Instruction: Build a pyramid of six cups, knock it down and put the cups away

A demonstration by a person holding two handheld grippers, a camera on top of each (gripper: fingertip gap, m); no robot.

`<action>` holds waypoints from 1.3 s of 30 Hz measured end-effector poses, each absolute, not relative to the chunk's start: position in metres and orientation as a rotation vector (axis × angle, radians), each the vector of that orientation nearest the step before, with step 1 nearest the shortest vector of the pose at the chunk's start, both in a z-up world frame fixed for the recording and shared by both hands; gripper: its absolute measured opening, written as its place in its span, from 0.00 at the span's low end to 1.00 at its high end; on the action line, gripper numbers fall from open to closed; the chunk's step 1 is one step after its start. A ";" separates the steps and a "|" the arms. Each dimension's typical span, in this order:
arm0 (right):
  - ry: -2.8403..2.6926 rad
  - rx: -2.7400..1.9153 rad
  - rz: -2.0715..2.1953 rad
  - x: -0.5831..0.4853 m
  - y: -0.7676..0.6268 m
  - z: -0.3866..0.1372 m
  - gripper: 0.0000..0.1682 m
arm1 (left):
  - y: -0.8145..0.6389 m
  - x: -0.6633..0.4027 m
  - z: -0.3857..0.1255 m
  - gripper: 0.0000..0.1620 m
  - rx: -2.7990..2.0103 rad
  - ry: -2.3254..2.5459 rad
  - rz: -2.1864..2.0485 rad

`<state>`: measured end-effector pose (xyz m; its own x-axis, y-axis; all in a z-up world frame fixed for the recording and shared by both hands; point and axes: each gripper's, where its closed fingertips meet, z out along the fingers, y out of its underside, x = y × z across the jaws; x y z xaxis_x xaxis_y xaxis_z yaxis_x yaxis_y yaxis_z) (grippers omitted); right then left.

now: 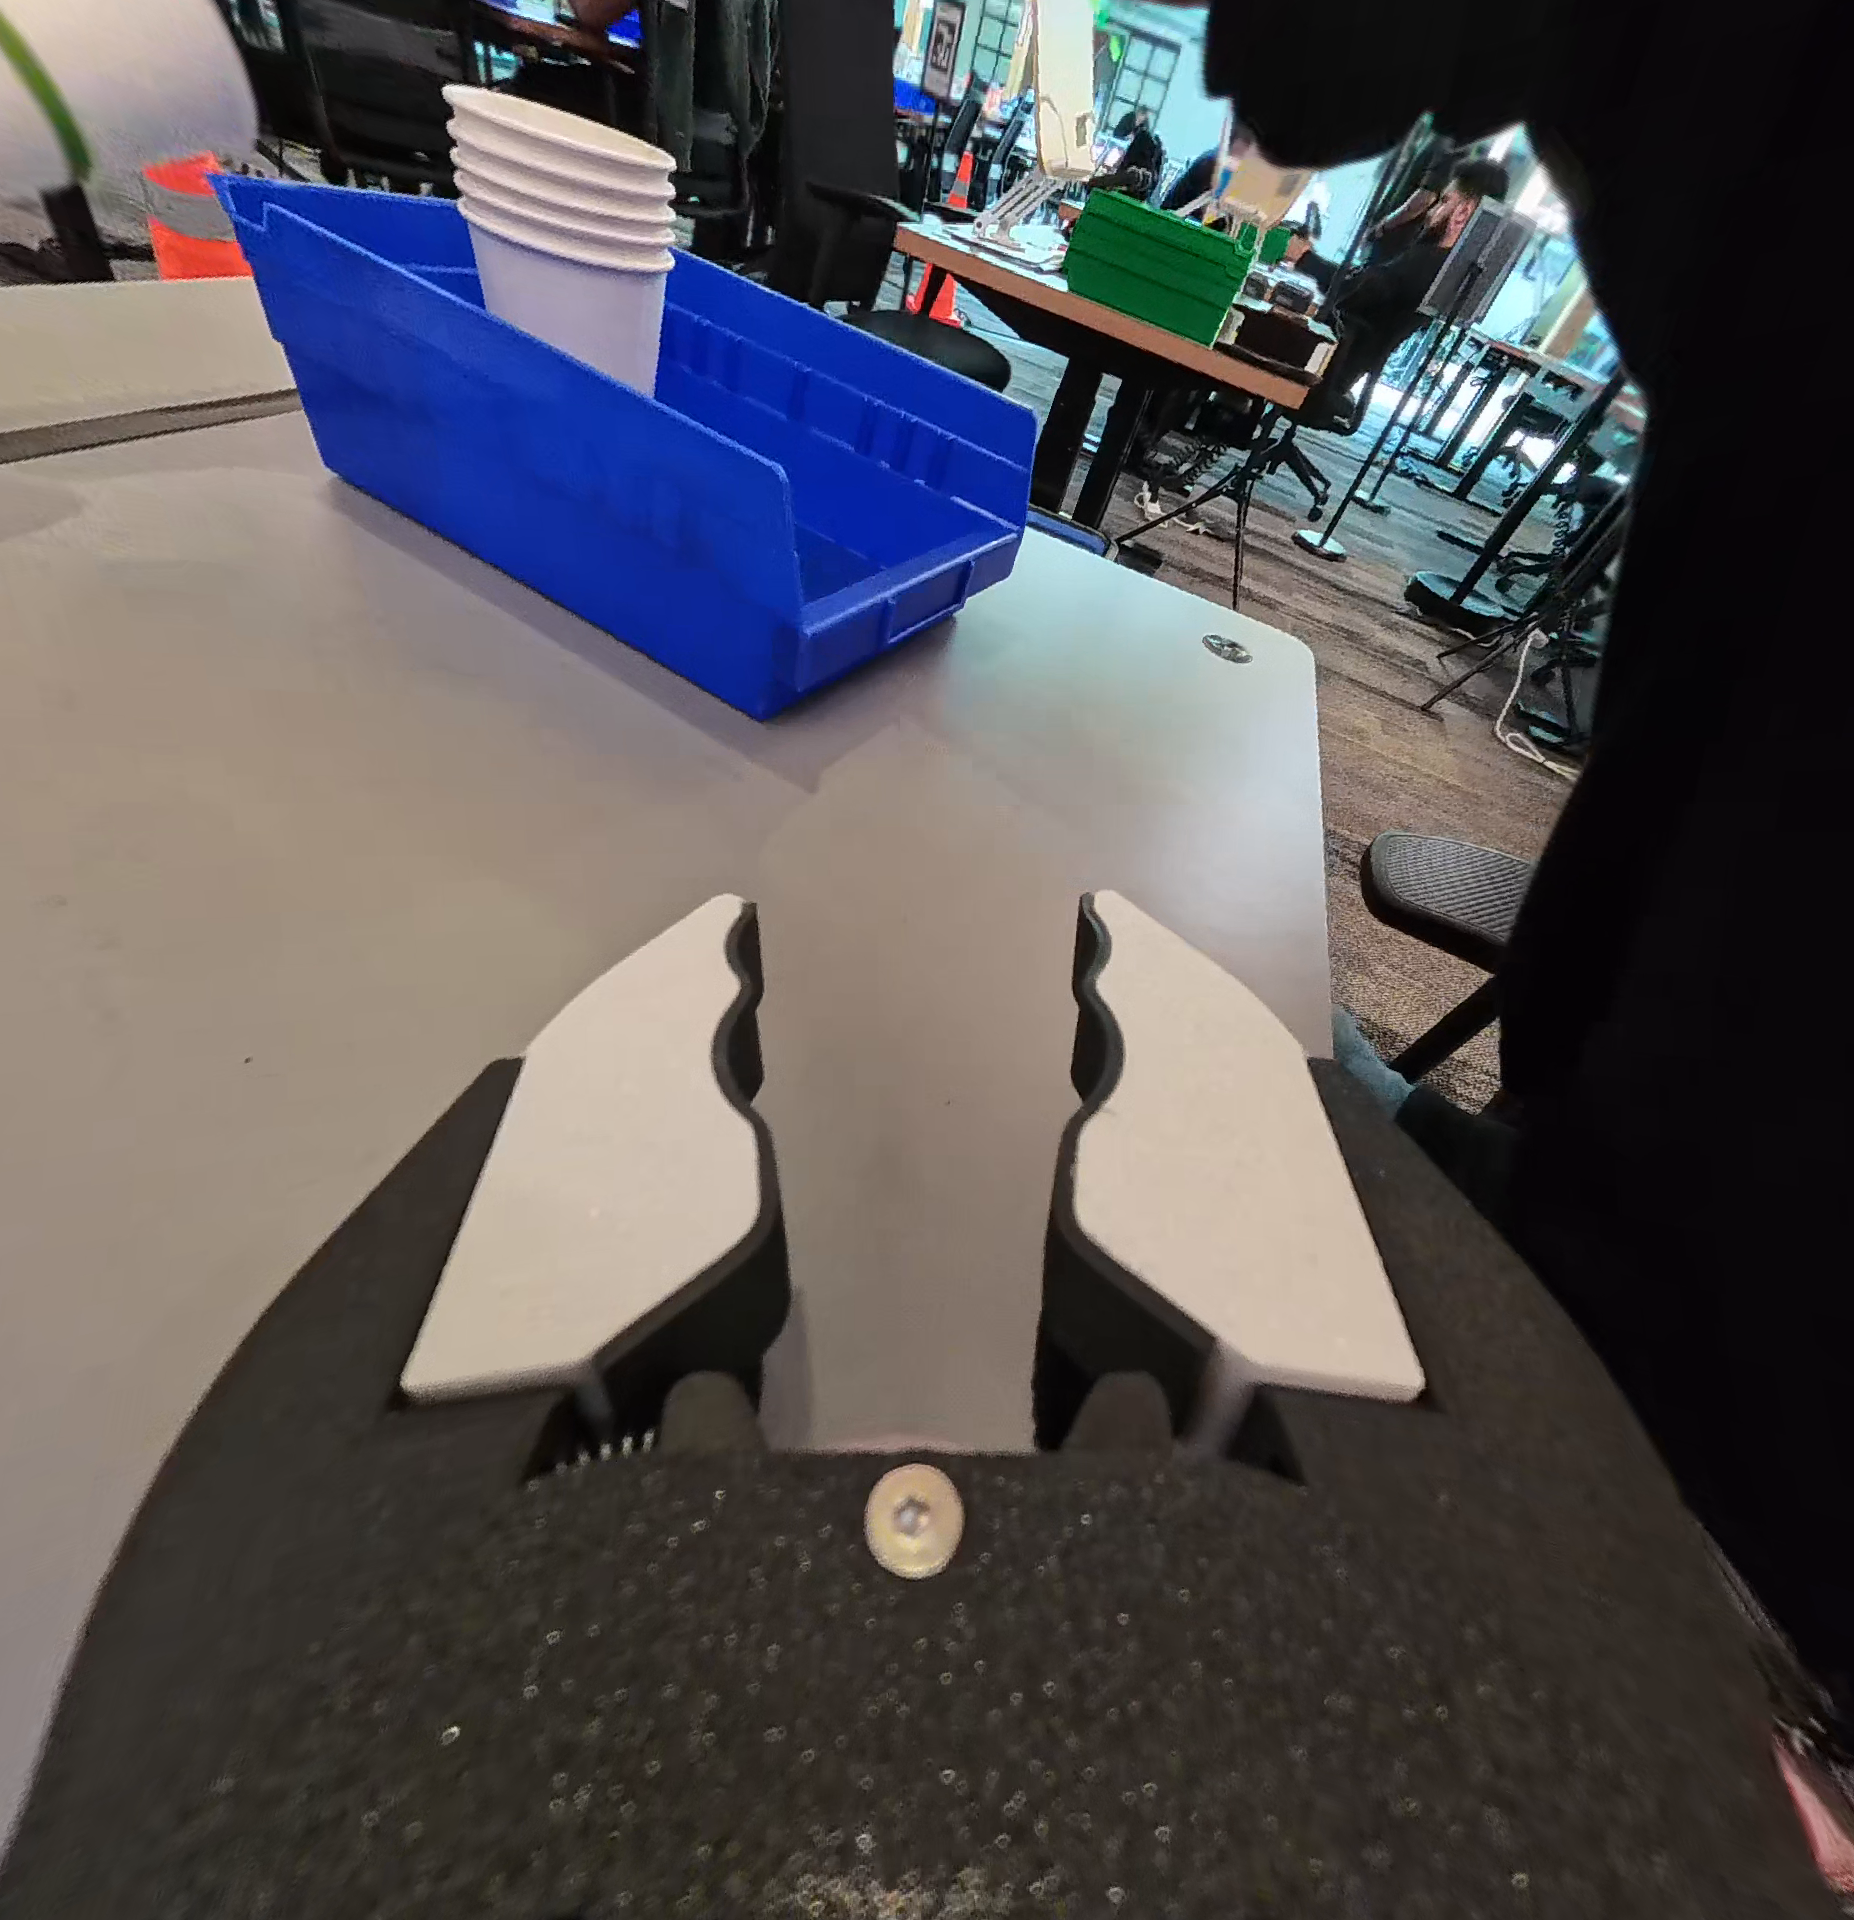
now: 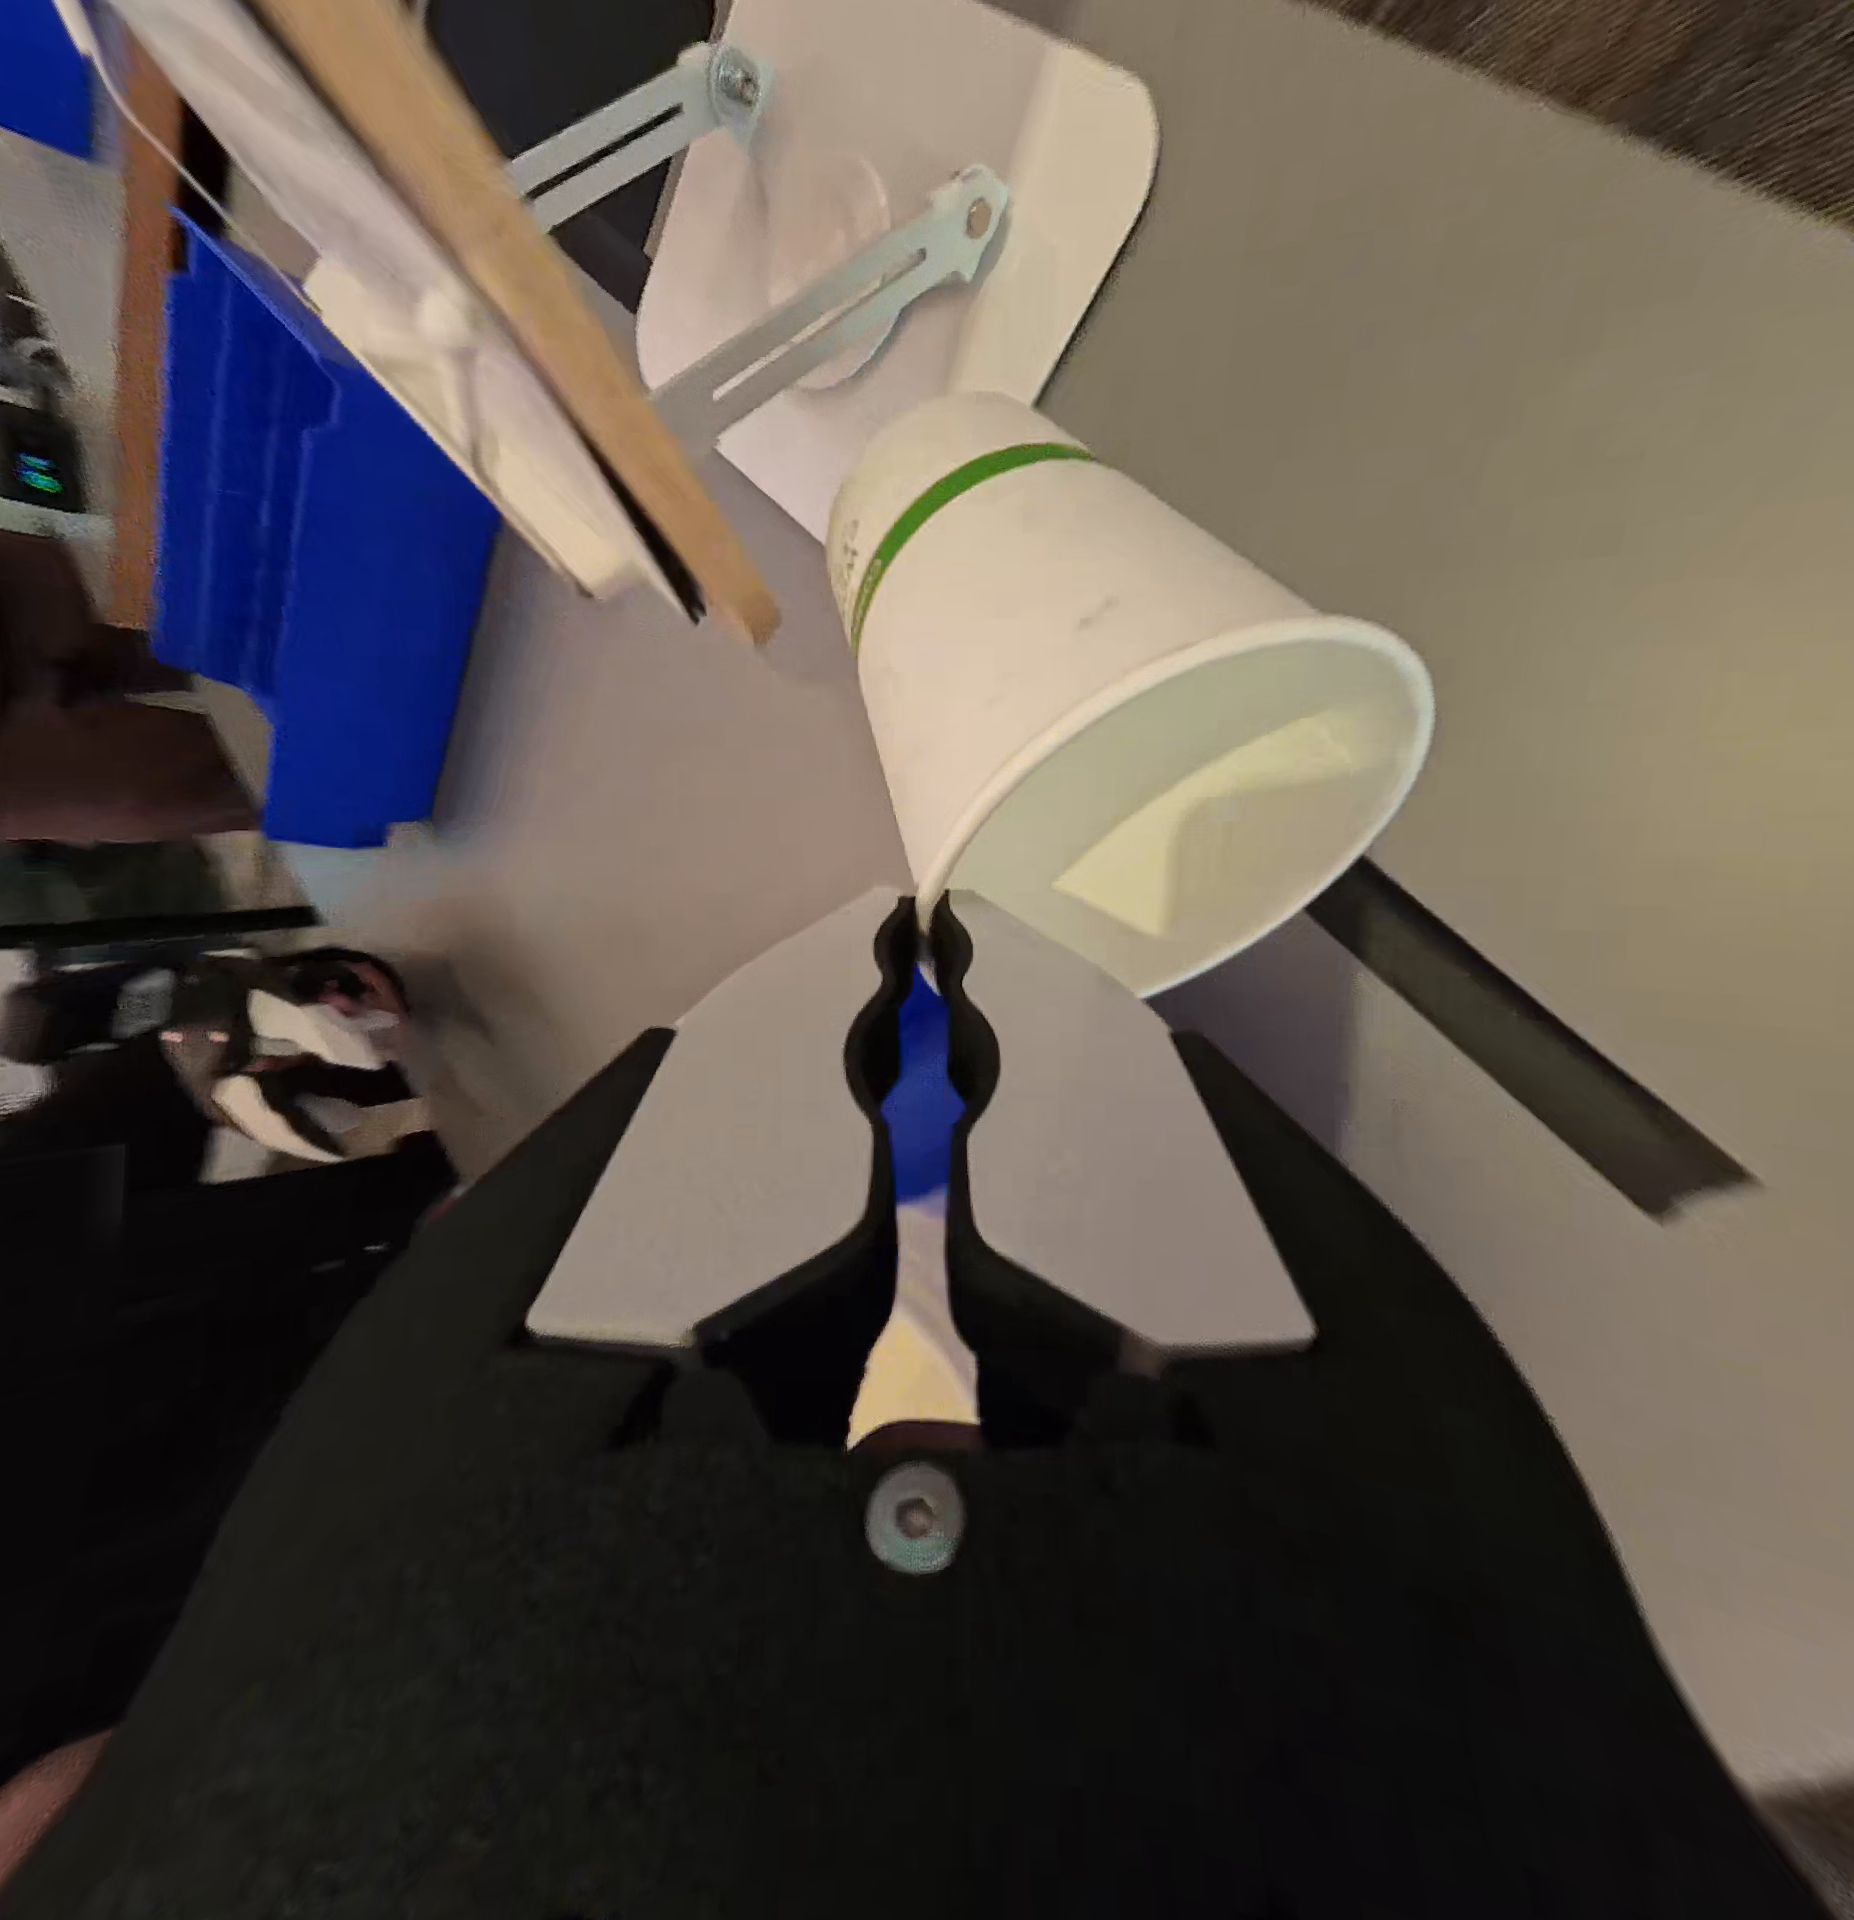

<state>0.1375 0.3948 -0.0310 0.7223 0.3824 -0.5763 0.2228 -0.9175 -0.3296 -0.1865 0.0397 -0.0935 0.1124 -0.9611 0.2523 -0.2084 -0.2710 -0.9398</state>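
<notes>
In the left wrist view a stack of several nested white paper cups [image 1: 570, 223] stands upright in the far end of a blue bin [image 1: 632, 488] on the grey table [image 1: 279, 779]. My left gripper [image 1: 918, 914] is open and empty, held low over the table in front of the bin. In the right wrist view my right gripper [image 2: 925, 920] is shut on the rim of a single white paper cup with a green band [image 2: 1058, 644]. The cup is held tilted, its open mouth turned toward the camera. The view is rolled sideways.
The table's right edge and rounded corner [image 1: 1307, 665] are close to the bin. A person in black [image 1: 1733, 727] stands at the right. In the right wrist view a white stand with metal arms [image 2: 902, 239] and a wooden board [image 2: 528, 343] are beyond the cup, with blue bins [image 2: 299, 582] at left.
</notes>
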 end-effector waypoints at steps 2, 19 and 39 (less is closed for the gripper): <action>-0.564 -2.654 0.756 0.160 0.382 -0.002 0.02 | 0.038 -0.186 -0.093 0.35 -1.609 1.173 -1.226; -1.542 -2.672 -0.602 0.165 0.204 0.086 0.02 | 0.043 -0.187 -0.094 0.34 -1.606 1.173 -1.180; -1.722 -2.951 -0.528 0.162 0.213 -0.038 0.02 | 0.046 -0.186 -0.106 0.35 -1.631 1.214 -1.142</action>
